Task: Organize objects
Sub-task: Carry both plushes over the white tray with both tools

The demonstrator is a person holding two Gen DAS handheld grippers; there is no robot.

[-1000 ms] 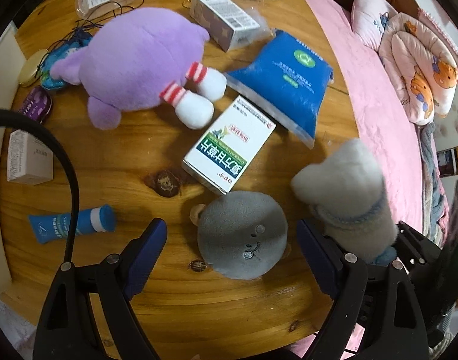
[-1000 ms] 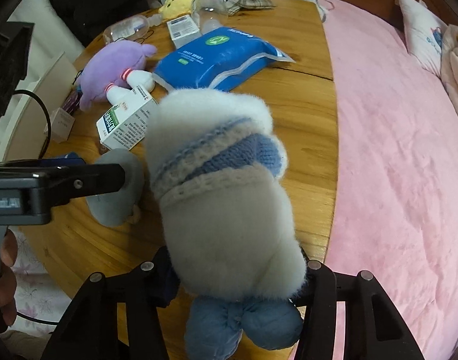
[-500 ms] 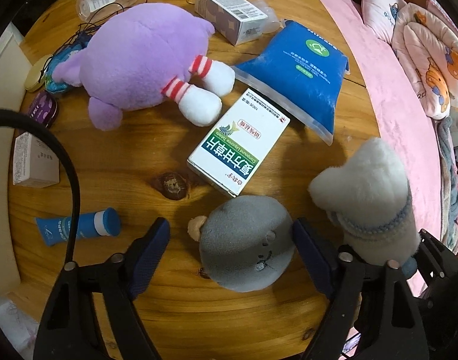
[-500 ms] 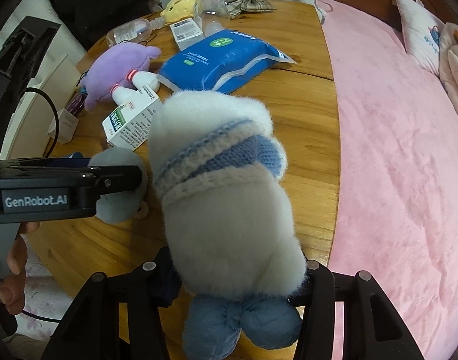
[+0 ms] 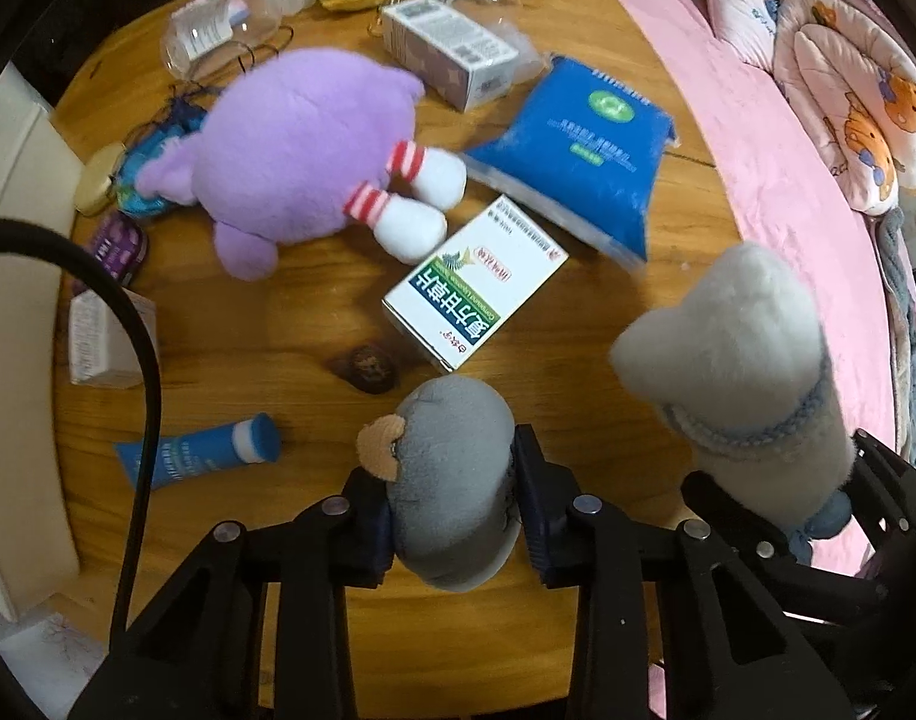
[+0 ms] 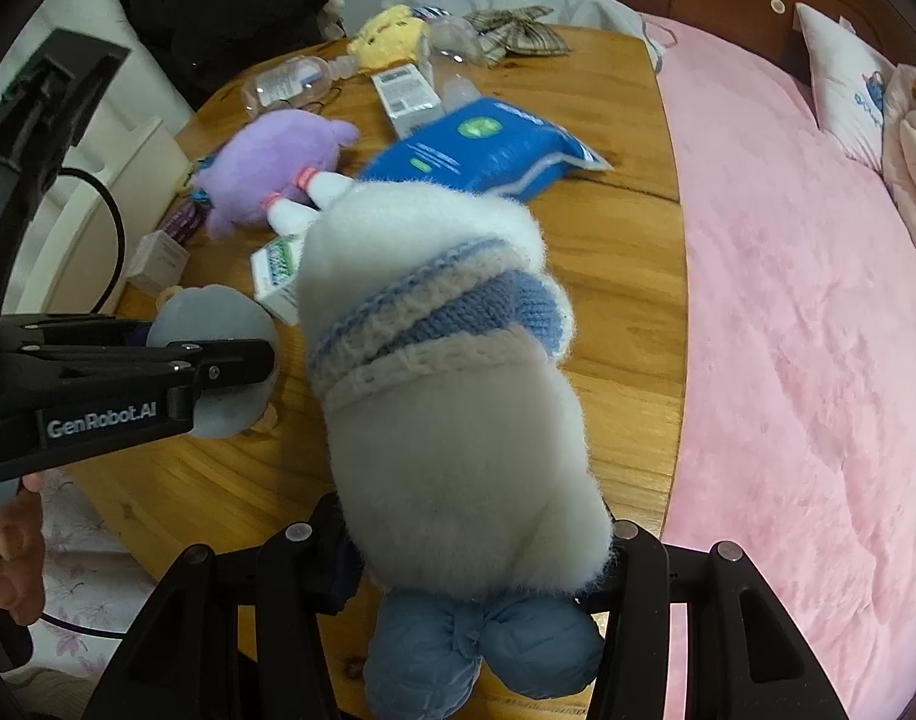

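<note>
Left gripper (image 5: pixel 455 507) is clamped on a grey plush toy (image 5: pixel 452 480) at the near edge of the wooden table (image 5: pixel 230 324), while the right gripper (image 6: pixel 475 546) grips a white plush toy (image 6: pixel 446 396) by its lower body, above the table's edge. Both toys look light, soft and compressible, so a mid-body hold should suit them best. The grey one is rounded with a tan ear; the white one is fluffy, with a blue-and-cream knitted band and blue feet.
</note>
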